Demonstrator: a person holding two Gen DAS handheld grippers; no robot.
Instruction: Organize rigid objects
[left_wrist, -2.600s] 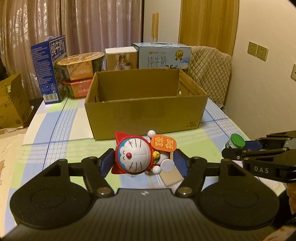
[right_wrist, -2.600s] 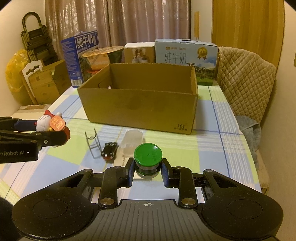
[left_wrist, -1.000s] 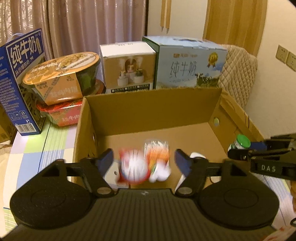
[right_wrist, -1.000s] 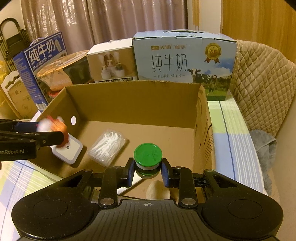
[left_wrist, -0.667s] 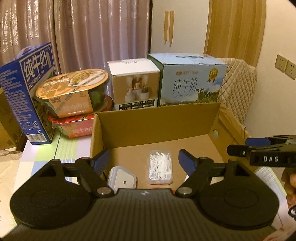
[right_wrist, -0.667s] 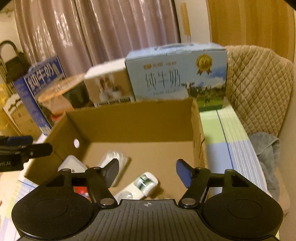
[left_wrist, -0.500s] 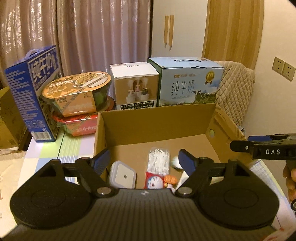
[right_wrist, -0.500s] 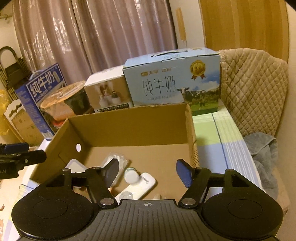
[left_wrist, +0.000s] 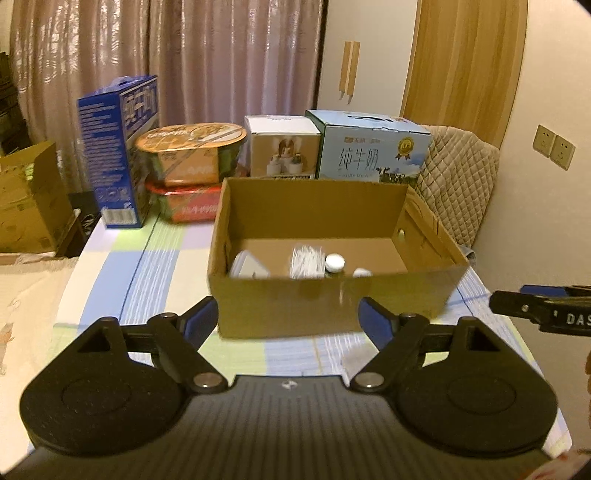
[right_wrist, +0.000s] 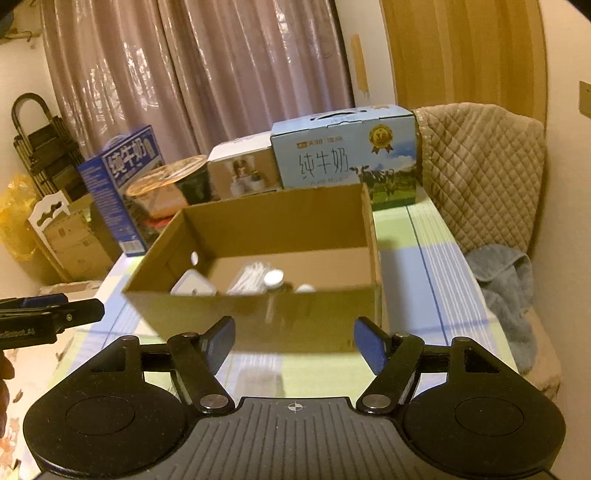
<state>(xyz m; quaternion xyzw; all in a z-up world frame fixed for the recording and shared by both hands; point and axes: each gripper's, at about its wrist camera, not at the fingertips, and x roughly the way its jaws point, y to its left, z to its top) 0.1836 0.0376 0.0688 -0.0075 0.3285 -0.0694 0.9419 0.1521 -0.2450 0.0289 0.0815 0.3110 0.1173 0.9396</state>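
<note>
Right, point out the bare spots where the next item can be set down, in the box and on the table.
Inside the cardboard box, the floor's right part is bare, between the small white things mid-floor and the right wall. The left and middle are crowded: white container, clear packet. On the tablecloth, the stretch left of the box is free. Behind it, cartons and noodle bowls fill the table.

Both wrist views look forward and slightly down along their claws, sharing the nearby cardboard box (left_wrist: 332, 306) (right_wrist: 266, 314).

Brown cardboard box (left_wrist: 332, 299) on a pastel blue-green-white checked tablecloth (left_wrist: 155, 254); dark blue milk carton (left_wrist: 122, 155) behind
</note>
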